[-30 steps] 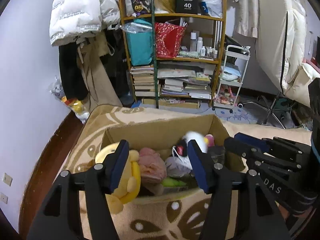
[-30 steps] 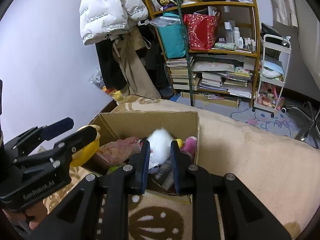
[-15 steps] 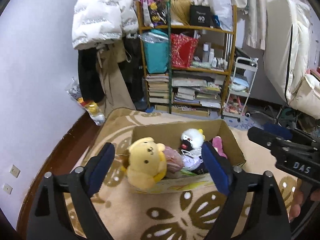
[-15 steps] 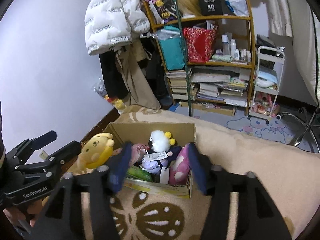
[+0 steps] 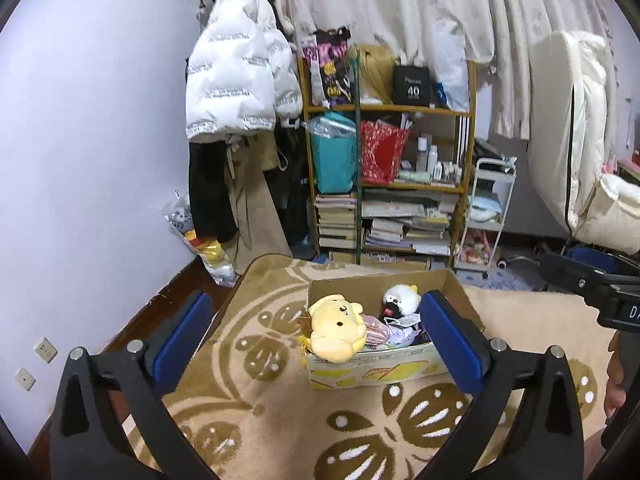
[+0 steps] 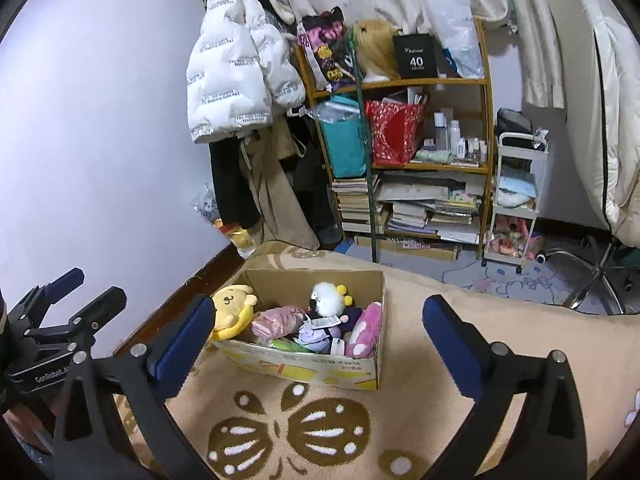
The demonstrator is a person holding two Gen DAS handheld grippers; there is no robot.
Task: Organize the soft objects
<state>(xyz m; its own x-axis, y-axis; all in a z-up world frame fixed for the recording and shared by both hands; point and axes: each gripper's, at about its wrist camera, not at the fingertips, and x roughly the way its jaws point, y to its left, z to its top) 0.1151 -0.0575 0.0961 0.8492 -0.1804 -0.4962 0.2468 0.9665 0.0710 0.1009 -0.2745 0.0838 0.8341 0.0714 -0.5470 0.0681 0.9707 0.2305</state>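
Note:
A cardboard box [image 5: 456,292] [image 6: 378,284] stands on a beige blanket [image 5: 280,400] with brown patterns. A yellow plush [image 5: 336,322] [image 6: 230,308] leans over the box's left wall. Inside lie a white fluffy plush with a dark face [image 5: 398,298] [image 6: 326,298], a pink cloth bundle [image 6: 276,320] and a pink plush [image 6: 364,330]. My left gripper [image 5: 315,300] hangs back from the box, its jaws opening with nothing between them. My right gripper [image 6: 318,302] is also short of the box, its jaws opening and empty. Each gripper shows at the other view's edge.
Behind the box stands a wooden bookshelf [image 5: 392,200] crammed with books, bags and bottles. A white puffer jacket [image 5: 236,88] and coats hang to its left. A white rolling cart [image 6: 516,200] and a chair base [image 6: 592,276] are at the right. The wall [image 5: 100,160] and a floor strip run along the left.
Both grippers have drawn back and up from the box and their jaws have spread wide. The left let go of the yellow plush, the right of the white plush; both toys rest in the box.

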